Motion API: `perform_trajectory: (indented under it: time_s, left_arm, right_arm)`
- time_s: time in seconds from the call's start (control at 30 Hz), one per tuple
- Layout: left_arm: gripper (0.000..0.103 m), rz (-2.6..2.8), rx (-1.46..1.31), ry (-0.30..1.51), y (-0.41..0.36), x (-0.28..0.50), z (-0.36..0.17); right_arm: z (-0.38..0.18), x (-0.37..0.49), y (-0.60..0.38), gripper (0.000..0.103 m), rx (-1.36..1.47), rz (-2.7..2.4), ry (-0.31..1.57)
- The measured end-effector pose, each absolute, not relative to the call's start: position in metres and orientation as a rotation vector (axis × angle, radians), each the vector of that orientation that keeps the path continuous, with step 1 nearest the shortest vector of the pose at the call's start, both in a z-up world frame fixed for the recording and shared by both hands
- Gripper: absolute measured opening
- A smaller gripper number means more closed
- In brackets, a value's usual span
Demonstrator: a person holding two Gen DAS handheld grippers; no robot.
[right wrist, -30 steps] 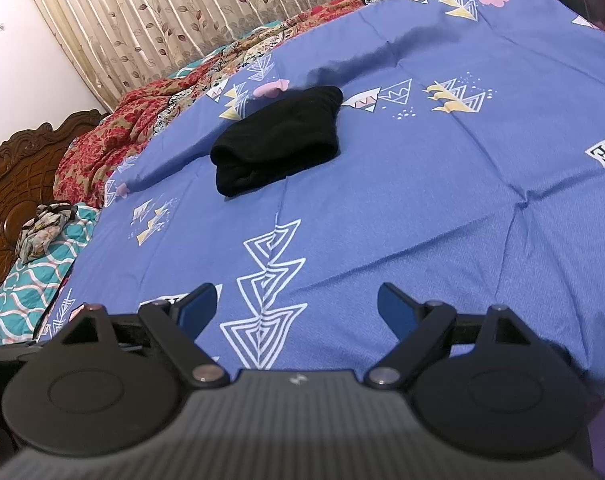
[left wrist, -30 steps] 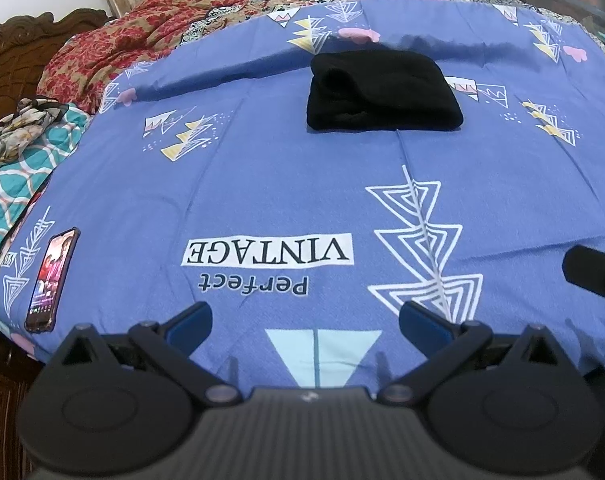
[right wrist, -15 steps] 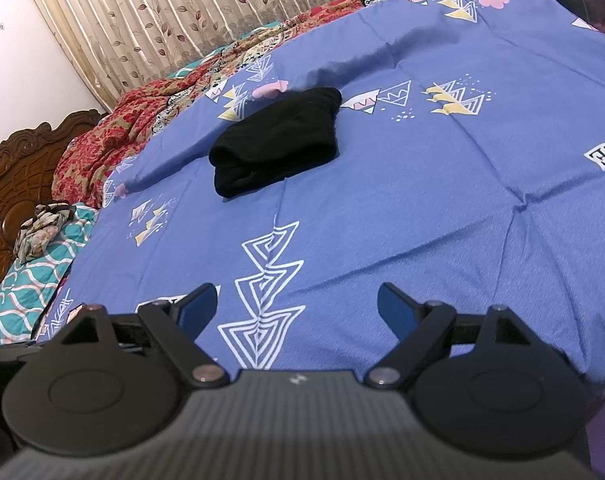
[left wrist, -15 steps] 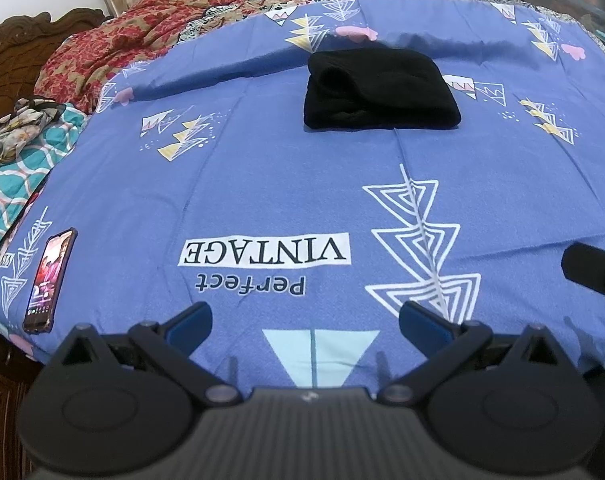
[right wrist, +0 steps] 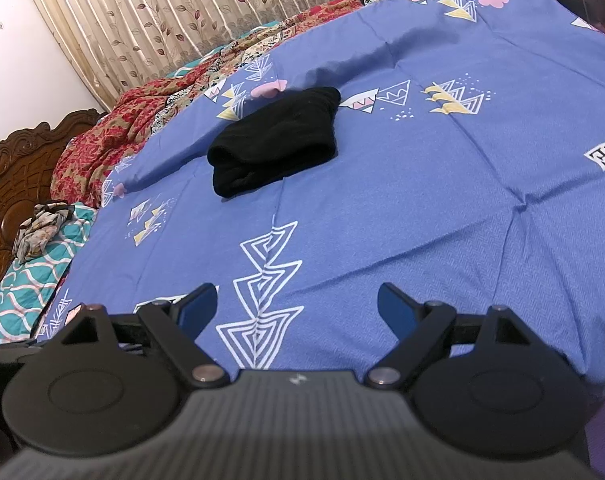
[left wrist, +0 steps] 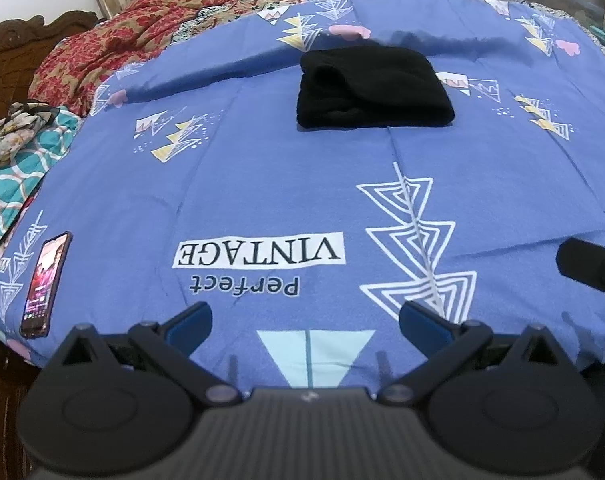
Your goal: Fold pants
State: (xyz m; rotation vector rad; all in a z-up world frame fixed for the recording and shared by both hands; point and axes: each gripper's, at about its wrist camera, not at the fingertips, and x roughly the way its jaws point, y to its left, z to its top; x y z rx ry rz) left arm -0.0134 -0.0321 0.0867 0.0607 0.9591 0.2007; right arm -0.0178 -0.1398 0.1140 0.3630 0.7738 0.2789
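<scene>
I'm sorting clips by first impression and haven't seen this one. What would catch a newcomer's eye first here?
The black pants, folded into a compact bundle, stand out dark against the blue printed bedsheet toward the far side of the bed. Next comes the upside-down "Perfect VINTAGE" print close in front of the open left hand-held gripper, and a phone with its screen lit, lying at the sheet's left edge.
</scene>
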Motion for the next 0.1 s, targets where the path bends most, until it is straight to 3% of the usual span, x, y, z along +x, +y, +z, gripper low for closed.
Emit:
perform_trajectory:
  time_s: [0.1]
  left_arm:
    - [0.103, 0.189, 0.065, 0.945, -0.0338, -0.0146, 0.0887]
  right_arm:
    - [0.1142, -0.0177, -0.14, 0.089, 0.36, 0.28, 0.772]
